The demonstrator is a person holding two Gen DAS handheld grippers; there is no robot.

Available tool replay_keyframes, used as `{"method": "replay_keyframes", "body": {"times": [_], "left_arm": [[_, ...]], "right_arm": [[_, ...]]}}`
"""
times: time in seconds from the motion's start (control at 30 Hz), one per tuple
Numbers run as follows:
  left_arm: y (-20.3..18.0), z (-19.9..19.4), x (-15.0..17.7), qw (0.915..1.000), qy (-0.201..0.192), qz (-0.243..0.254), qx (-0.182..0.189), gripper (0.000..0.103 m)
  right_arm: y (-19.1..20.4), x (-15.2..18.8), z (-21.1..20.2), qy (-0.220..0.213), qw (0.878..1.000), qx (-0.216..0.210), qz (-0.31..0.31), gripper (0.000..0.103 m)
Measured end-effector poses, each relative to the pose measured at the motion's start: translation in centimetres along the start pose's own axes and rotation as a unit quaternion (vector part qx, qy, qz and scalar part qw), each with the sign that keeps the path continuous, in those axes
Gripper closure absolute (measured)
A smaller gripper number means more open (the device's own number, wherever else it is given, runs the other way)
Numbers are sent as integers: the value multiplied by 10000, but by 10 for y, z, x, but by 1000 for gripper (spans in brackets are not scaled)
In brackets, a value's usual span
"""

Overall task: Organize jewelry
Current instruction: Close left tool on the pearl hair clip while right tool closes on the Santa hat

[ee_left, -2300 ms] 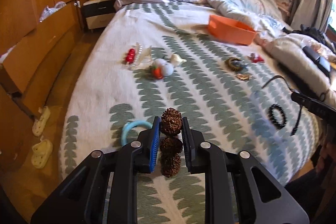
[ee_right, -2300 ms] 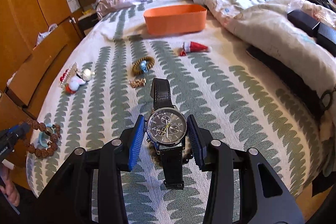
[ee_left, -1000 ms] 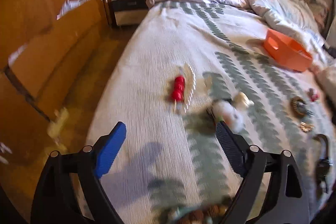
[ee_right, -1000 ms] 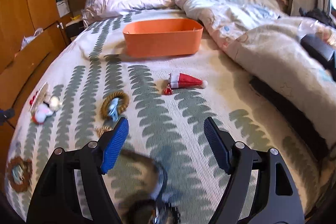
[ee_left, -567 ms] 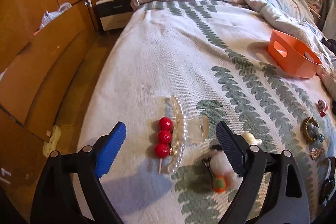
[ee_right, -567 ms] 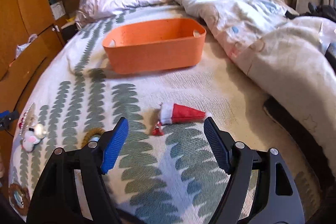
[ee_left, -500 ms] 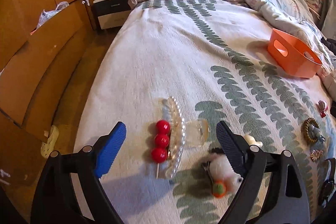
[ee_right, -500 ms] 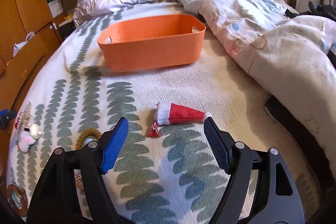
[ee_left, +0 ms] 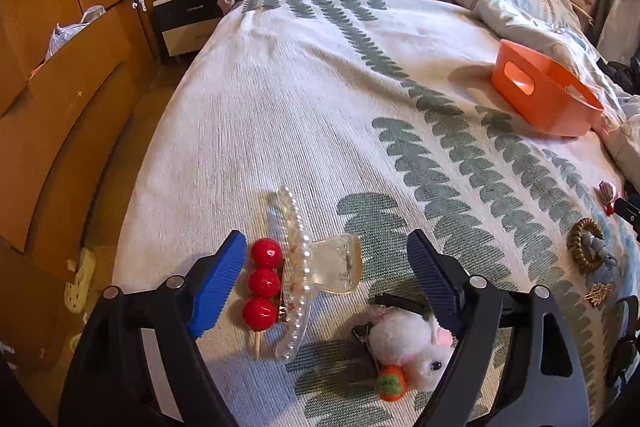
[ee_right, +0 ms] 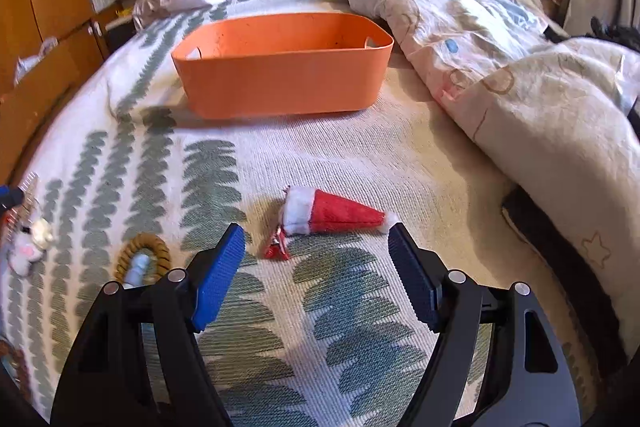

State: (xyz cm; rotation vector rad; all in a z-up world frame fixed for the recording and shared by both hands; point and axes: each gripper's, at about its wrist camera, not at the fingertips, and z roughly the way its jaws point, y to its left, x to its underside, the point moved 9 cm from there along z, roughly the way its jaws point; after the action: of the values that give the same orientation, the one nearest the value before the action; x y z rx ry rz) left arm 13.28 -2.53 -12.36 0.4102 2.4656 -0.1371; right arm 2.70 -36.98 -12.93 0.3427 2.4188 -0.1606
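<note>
Left wrist only: pearl claw clip (ee_left: 308,269)

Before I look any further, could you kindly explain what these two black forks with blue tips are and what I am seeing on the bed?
Each fork is a hand-held two-finger tool with a wide-angle camera looking forward along its fingers; there is no robot arm. One picture comes from the left tool, the other from the right tool. Both are open and hold nothing.

On the leaf-patterned bedspread, the left tool faces a red bead hair clip lying against a pearl claw clip, with a fluffy white clip nearer the camera. The right tool faces a small Santa hat clip; beyond it stands an orange bin, and a tan coil hair tie lies to the left.
</note>
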Motion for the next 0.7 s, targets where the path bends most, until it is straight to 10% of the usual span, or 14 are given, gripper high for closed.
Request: {"method": "replay_keyframes", "body": {"times": [0.5,0.7], "left_arm": [[-21,18,9,9991,128,411,-22,21],[-22,25,14,9985,306,383,223,59]], "right_arm": [[-3,-12,39,69,9970,608,-473,7],[-15,-11,46,301,9991,44,304,32]]}}
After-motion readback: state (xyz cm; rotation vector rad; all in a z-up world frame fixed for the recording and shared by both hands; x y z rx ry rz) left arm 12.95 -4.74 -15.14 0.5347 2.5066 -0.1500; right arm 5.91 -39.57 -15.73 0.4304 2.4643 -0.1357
